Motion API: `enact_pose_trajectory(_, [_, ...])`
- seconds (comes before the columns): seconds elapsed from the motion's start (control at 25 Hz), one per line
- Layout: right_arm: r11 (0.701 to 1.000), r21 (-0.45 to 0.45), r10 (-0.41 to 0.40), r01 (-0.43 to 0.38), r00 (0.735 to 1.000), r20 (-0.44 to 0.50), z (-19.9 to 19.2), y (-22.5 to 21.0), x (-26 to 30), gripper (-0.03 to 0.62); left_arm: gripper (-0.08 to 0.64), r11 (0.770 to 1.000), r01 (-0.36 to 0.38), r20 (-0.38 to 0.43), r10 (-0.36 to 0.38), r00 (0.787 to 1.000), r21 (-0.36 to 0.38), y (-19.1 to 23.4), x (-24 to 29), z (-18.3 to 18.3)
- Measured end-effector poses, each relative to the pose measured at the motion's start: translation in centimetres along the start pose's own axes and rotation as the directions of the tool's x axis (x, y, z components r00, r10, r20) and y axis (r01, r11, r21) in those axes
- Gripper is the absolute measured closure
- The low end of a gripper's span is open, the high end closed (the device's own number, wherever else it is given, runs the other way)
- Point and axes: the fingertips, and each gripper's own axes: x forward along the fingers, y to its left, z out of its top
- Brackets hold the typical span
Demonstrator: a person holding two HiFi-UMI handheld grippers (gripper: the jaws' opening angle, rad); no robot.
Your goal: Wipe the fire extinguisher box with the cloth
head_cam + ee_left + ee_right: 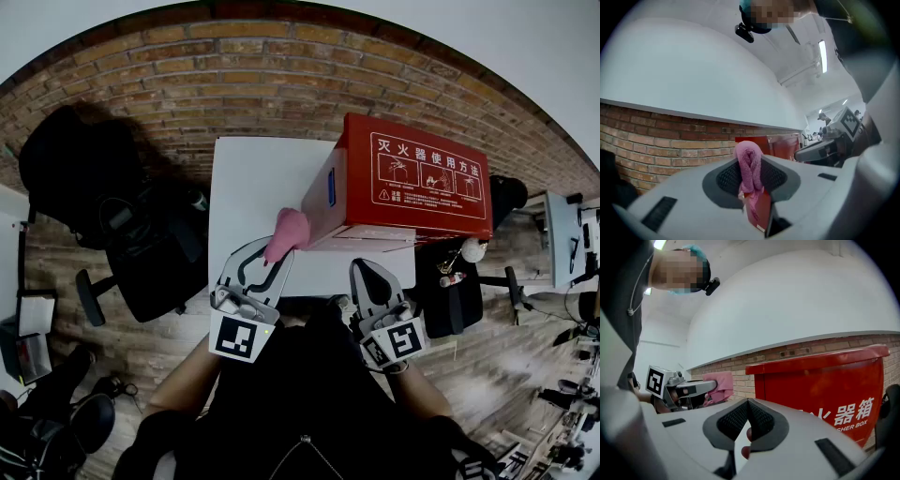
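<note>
Fire extinguisher box point(403, 178): red, boxy, parked on the white desk point(248, 187) close to the brick wall. Looks like rigid painted metal, so probably heavy, smooth and a bit slick. No need to lift, maybe just brace against a flat face to stop any sliding. Pink cloth point(286, 232): soft and floppy, pinched by its bunched middle in the left gripper point(267, 262), held right at the box's left end, possibly touching. Right gripper point(373, 279) closed on nothing, hovering just in front of the box. White print on the lid reads 灭火器使用方法 above three little diagrams. Front face shows 器箱 and "SHER BOX", rest cut off. Blue sticker on the side, too small to read.
</note>
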Motion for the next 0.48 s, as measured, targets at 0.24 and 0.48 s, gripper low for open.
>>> enact_pose_trajectory(0.24, [1.0, 0.005, 0.016, -0.016, 1.0, -0.01, 0.8, 0.4, -0.5, 0.574, 0.454, 0.999, -0.006, -0.007, 0.005, 1.0, -0.044, -1.3, -0.4, 0.3])
enact_pose_trajectory(0.48, [1.0, -0.029, 0.001, -0.001, 1.0, 0.003, 1.0, 0.7, -0.5, 0.574, 0.454, 0.995, 0.024, -0.035, -0.027, 0.999, -0.093, -1.3, 1.3, -0.3])
